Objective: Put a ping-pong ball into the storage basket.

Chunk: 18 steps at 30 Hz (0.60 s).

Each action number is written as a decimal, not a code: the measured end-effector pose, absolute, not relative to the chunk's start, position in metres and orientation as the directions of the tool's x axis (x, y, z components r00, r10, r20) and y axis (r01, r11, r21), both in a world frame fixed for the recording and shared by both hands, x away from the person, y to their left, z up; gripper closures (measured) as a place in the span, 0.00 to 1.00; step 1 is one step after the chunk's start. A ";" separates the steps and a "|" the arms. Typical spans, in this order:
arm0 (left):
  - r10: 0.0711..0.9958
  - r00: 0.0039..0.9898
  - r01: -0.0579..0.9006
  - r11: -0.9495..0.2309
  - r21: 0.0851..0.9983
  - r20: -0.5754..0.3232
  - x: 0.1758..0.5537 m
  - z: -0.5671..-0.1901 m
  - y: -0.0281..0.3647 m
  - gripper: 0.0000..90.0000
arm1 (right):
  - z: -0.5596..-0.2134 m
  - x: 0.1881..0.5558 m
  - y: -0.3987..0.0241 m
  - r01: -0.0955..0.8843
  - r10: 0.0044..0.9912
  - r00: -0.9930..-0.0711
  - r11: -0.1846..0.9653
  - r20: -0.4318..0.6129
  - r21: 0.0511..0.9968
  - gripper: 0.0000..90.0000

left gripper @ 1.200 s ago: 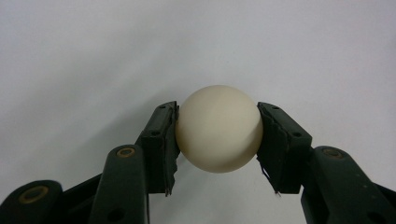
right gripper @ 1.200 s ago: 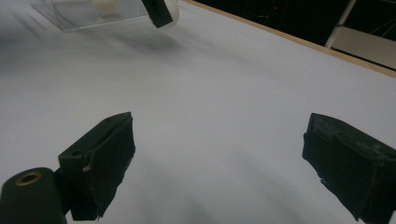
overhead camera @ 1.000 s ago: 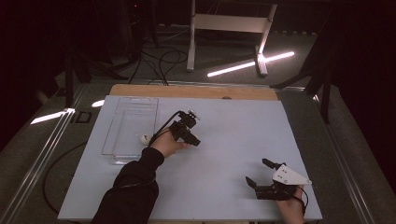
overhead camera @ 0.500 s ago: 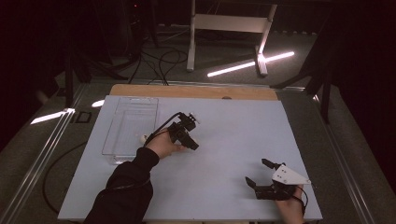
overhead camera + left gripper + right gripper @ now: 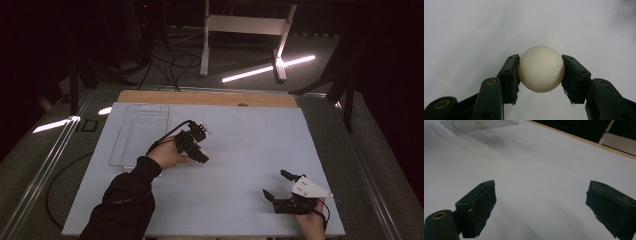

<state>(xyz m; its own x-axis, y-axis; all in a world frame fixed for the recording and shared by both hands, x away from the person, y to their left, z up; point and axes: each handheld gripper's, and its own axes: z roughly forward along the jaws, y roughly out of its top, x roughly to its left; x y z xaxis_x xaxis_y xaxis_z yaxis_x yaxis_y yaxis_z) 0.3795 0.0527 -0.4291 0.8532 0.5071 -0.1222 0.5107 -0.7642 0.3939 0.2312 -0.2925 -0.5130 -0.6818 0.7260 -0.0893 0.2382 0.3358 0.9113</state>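
The left gripper (image 5: pixel 540 72) has lifted a cream ball (image 5: pixel 541 68) away from the clear tray (image 5: pixel 131 145) at the table's (image 5: pixel 250 130) left edge toward the middle, so the pick looks done. Its pads pinch the ball on both sides. Near the front right corner, the right gripper (image 5: pixel 276 186) waits spread and empty, apparently just above the surface.

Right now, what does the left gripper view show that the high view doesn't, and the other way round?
Left gripper view: a cream ball clamped between the left gripper's black pads, which press on both its sides.

High view: the clear tray at the table's left, the right gripper with its jaws apart over bare table, and the person's dark sleeve.

Both: the left gripper and the pale table surface.
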 end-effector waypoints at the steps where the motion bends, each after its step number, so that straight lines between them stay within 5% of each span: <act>1: 0.497 0.858 0.504 -0.769 0.393 -0.126 0.379 -0.428 0.053 0.58 | -0.513 0.231 -0.292 0.238 0.726 -0.682 0.336 -0.089 0.911 0.10; 18: 0.443 0.885 0.462 -0.795 0.392 -0.143 0.371 -0.415 0.071 0.58 | -0.511 0.230 -0.293 0.226 0.723 -0.684 0.335 -0.096 0.915 0.10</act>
<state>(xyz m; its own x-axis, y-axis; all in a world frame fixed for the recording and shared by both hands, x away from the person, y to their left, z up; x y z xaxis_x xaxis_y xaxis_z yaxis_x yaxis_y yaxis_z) 0.3707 0.0712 -0.4152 0.8848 0.4434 -0.1434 0.4622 -0.7953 0.3924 0.2300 -0.2930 -0.5113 -0.6836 0.7235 -0.0962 0.2257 0.3349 0.9148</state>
